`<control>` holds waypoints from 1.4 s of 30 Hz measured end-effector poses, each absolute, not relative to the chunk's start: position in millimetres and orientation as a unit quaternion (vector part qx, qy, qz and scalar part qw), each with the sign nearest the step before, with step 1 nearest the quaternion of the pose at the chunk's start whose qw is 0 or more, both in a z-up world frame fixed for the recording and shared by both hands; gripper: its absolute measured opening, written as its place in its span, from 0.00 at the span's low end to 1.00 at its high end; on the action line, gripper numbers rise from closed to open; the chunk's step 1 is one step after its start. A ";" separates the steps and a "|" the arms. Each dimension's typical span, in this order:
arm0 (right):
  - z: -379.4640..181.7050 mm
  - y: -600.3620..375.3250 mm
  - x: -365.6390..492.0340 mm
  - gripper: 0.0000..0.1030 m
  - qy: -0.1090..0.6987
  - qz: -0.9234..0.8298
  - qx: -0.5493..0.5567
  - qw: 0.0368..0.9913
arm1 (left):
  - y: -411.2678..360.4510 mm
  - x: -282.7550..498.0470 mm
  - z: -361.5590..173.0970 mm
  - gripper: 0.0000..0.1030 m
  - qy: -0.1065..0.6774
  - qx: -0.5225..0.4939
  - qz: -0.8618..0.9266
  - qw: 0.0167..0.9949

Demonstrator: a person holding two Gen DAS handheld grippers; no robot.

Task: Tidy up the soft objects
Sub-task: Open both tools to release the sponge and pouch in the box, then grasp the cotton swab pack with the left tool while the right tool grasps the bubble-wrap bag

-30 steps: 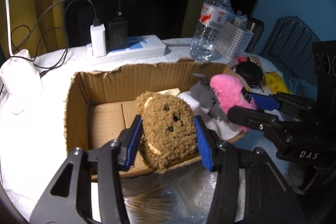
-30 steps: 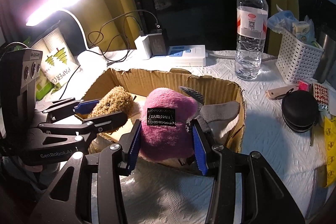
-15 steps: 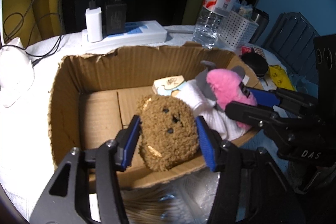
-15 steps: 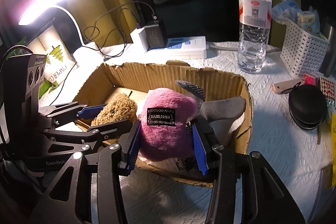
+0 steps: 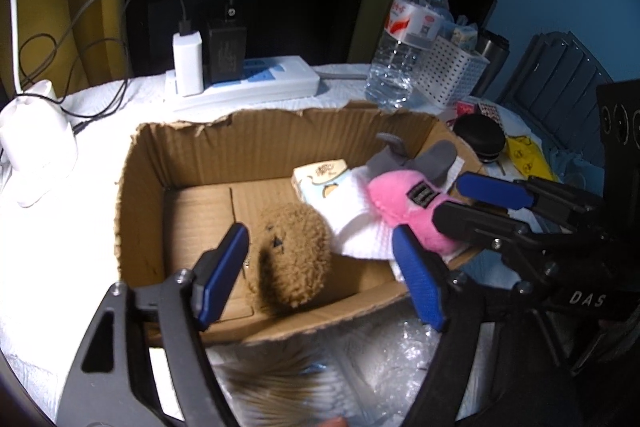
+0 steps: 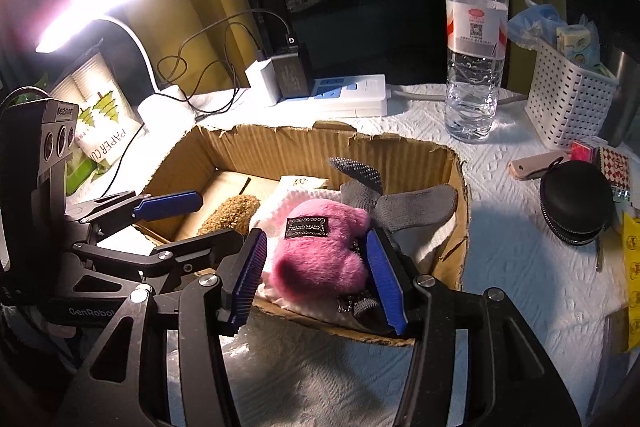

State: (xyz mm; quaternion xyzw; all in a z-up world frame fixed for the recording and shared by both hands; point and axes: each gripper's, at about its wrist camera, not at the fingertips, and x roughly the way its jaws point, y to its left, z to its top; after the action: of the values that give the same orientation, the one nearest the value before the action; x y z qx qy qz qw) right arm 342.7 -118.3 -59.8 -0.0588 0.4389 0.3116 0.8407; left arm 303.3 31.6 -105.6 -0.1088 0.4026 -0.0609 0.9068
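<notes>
A brown curly plush toy (image 5: 294,259) lies inside the open cardboard box (image 5: 192,159). My left gripper (image 5: 320,271) is open above it, fingers apart on either side and not touching. A pink plush (image 6: 320,251) with a black "hand made" label lies on white cloth (image 6: 288,203) and grey socks (image 6: 404,207) in the box's right end. My right gripper (image 6: 316,275) is open around the pink plush. The plush also shows in the left wrist view (image 5: 408,203), and the brown toy shows in the right wrist view (image 6: 232,213).
A small tissue pack (image 5: 320,179) sits in the box. Behind the box stand a power strip with chargers (image 5: 240,83), a water bottle (image 6: 476,39) and a white basket (image 6: 568,103). A black round case (image 6: 576,203) lies to the right. A lit desk lamp (image 6: 88,11) stands at left.
My left gripper opened and let go of the brown toy, which now lies in the box. My right gripper opened around the pink plush, which settled onto the cloth.
</notes>
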 end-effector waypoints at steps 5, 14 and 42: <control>-51.6 -120.2 333.5 0.54 0.431 0.309 -0.058 0.846 | 35.3 291.2 -96.5 0.73 0.392 -0.108 -0.059 0.912; -41.2 -119.1 309.3 0.54 0.421 0.306 -0.066 0.852 | 43.3 260.1 -83.5 0.74 0.375 -0.109 -0.060 0.918; -84.2 -94.0 260.9 0.58 0.464 0.303 -0.081 0.829 | 74.4 208.6 -128.6 0.97 0.407 -0.129 -0.033 0.903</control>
State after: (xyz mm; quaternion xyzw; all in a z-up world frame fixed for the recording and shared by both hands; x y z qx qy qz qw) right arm 260.9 -94.0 -84.2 -0.0806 0.4640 0.3025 0.8286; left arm 208.6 74.4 -128.6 -0.1292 0.4074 -0.0330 0.9035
